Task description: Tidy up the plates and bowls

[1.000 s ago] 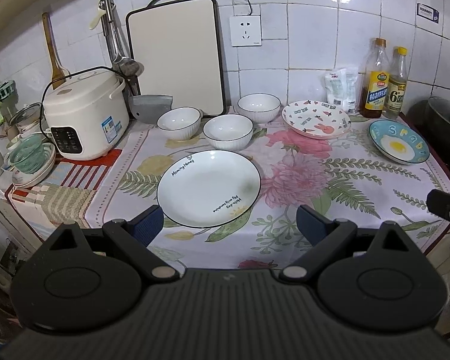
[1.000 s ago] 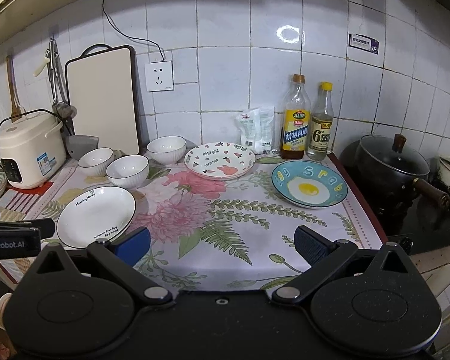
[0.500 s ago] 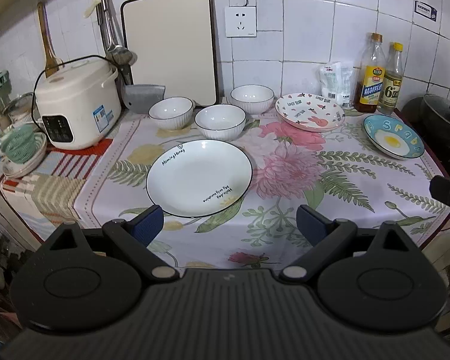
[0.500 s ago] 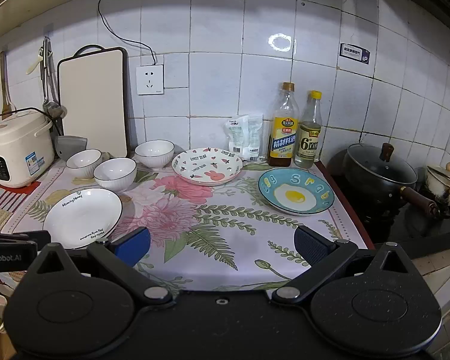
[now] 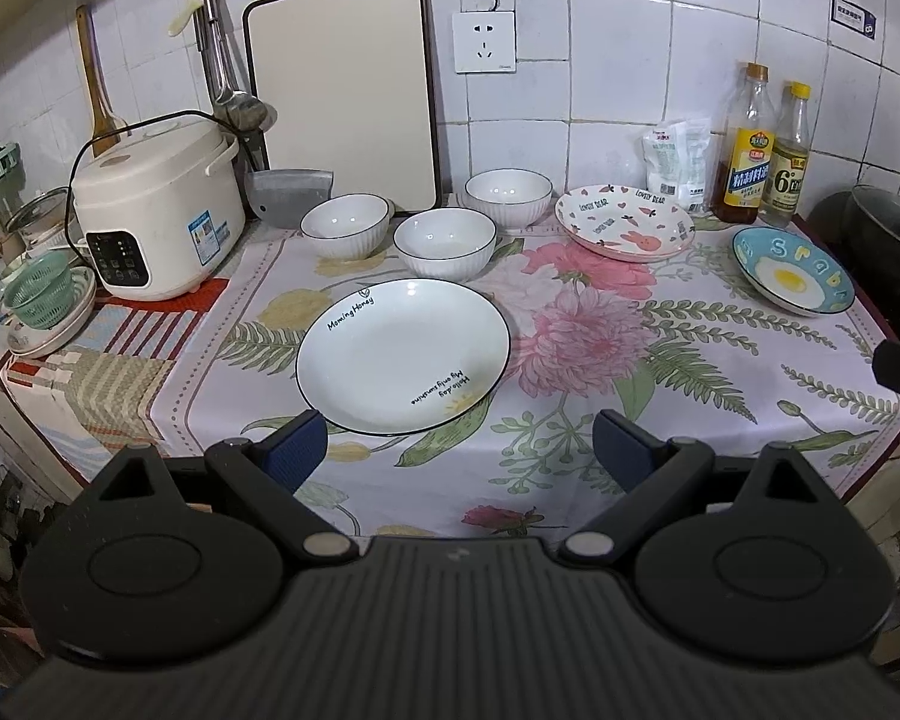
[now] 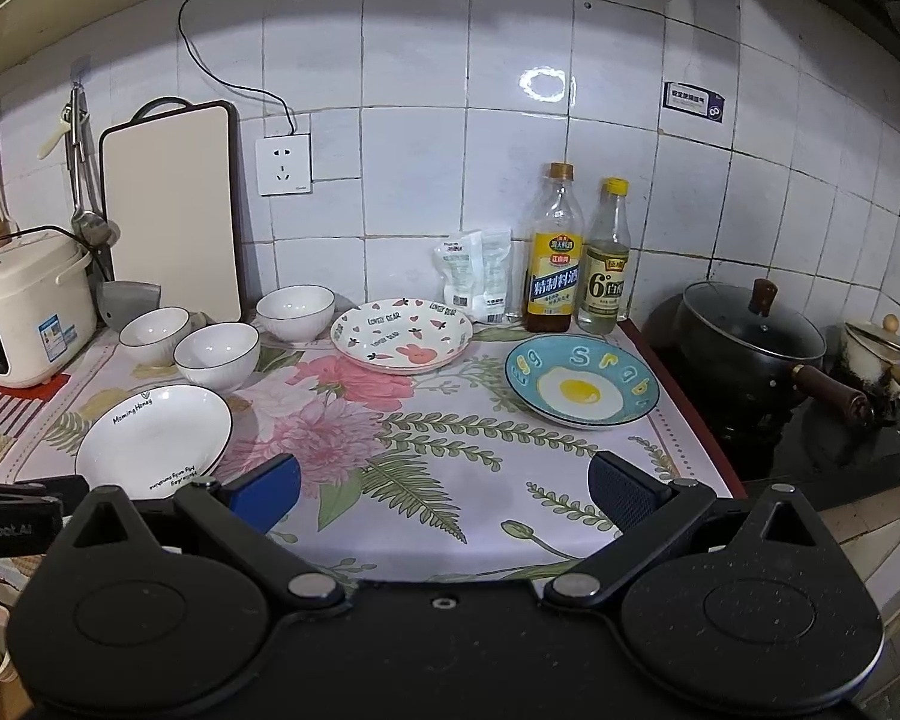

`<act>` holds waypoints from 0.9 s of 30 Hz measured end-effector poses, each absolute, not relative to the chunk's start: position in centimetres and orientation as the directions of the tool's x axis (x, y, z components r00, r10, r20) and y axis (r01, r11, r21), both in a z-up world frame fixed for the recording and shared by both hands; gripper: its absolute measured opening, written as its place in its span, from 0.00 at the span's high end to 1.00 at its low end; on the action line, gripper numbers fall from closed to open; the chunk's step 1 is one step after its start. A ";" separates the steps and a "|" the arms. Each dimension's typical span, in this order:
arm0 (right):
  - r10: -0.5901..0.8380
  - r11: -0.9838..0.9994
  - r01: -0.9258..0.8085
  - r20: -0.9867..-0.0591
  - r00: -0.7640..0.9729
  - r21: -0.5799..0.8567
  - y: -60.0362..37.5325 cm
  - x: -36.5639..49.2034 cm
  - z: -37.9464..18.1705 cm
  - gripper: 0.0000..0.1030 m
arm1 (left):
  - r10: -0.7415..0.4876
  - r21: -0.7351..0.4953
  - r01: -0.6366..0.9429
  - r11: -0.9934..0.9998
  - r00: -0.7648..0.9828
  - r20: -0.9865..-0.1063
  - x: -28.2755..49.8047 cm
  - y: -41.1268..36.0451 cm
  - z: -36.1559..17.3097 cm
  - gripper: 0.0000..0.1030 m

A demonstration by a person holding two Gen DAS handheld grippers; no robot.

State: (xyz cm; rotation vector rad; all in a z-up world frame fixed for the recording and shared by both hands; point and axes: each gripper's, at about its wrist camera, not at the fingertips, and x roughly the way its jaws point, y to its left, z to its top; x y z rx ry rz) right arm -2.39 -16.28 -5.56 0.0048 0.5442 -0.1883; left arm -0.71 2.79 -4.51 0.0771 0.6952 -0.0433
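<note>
A large white plate [image 5: 402, 354] with black lettering lies on the floral cloth, just beyond my open left gripper [image 5: 459, 450]. Behind it stand three white bowls: left [image 5: 345, 225], middle [image 5: 445, 242], back [image 5: 508, 195]. A bunny-patterned plate [image 5: 625, 229] and a blue egg plate [image 5: 793, 278] lie to the right. In the right wrist view my open right gripper [image 6: 444, 489] hovers over the cloth's front edge, empty, with the egg plate [image 6: 581, 390], bunny plate [image 6: 401, 343] and white plate [image 6: 155, 441] ahead.
A rice cooker [image 5: 153, 207] and a green basket on dishes [image 5: 39, 294] sit at the left. A cutting board [image 5: 342, 90] leans on the tiled wall. Two bottles [image 6: 582, 258] stand at the back right, a black pot [image 6: 750, 330] on the stove beside them.
Both grippers have drawn back and risen a little, so the counter looks farther away. Nothing on the counter has moved, and both stay open.
</note>
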 end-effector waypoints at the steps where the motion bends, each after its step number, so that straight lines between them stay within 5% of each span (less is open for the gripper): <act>1: -0.178 0.983 0.181 -0.514 0.839 -0.045 -16.3 -2.4 -5.6 0.00 | -0.016 0.056 0.067 0.996 0.767 -0.641 -0.7 2.8 -4.6 0.07; 20: -0.173 0.983 0.180 -0.515 0.840 -0.037 -16.4 -2.2 -6.0 0.00 | -0.045 0.032 0.085 0.996 0.769 -0.637 -0.9 2.5 -4.5 0.07; 27: -0.064 0.996 0.084 -0.421 0.905 0.029 -15.7 -0.9 -6.5 0.00 | -0.076 -0.004 0.094 0.996 0.787 -0.612 1.1 4.7 -3.6 0.07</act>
